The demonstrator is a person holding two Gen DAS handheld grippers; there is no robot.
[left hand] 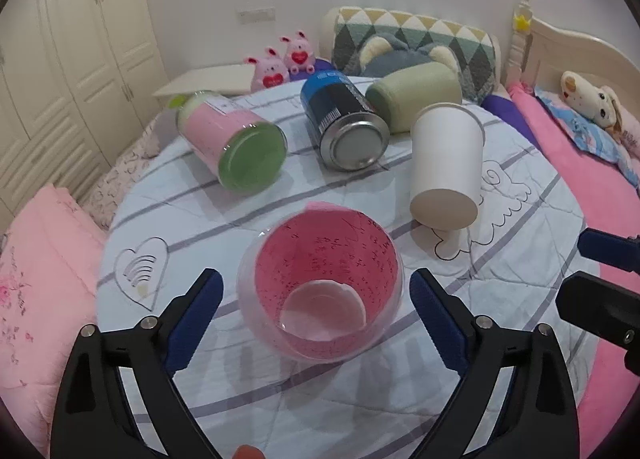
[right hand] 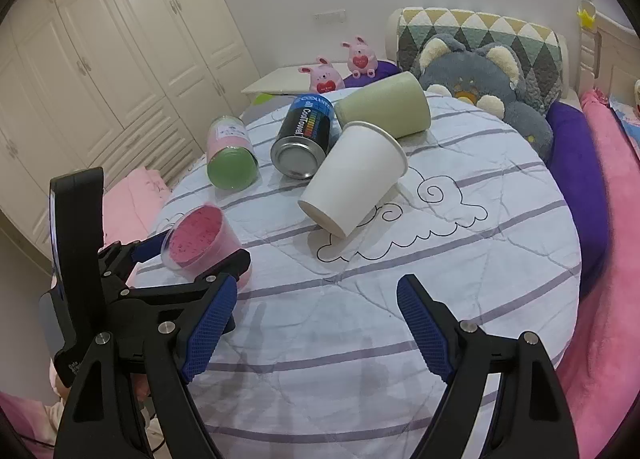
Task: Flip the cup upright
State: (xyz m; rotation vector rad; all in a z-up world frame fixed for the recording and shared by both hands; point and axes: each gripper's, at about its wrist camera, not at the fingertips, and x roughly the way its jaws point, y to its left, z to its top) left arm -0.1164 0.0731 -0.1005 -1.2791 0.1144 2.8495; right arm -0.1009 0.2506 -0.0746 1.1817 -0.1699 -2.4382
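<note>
Left wrist view showed the clear cup with its pink lining standing mouth-up on the round quilted table, between the blue pads of the left gripper; the fingers were spread wide, and a gap showed on each side of the cup. Dark handwriting covered the pink liner, too small to read. At the bottom edge, something reddish was cut off by the frame and could not be identified.

At 3 o'clock the right gripper entered only as a black body with a blue tip. In the right wrist view its fingers stood wide apart over bare quilt, holding nothing — while the other tool's black frame blocked the lower part of the cup at 9 o'clock.

Four containers lay on their sides beyond the cup: a white paper cup at 1 o'clock, a blue-and-black can at 12, a pale green cup behind it, and a pink jar with a green base at 11. The can's label appeared to read "CoolTowel" in the right wrist view; the jar's white sticker was illegible.

Two pink plush rabbits and a grey plush cushion sat at the far edge.
</note>
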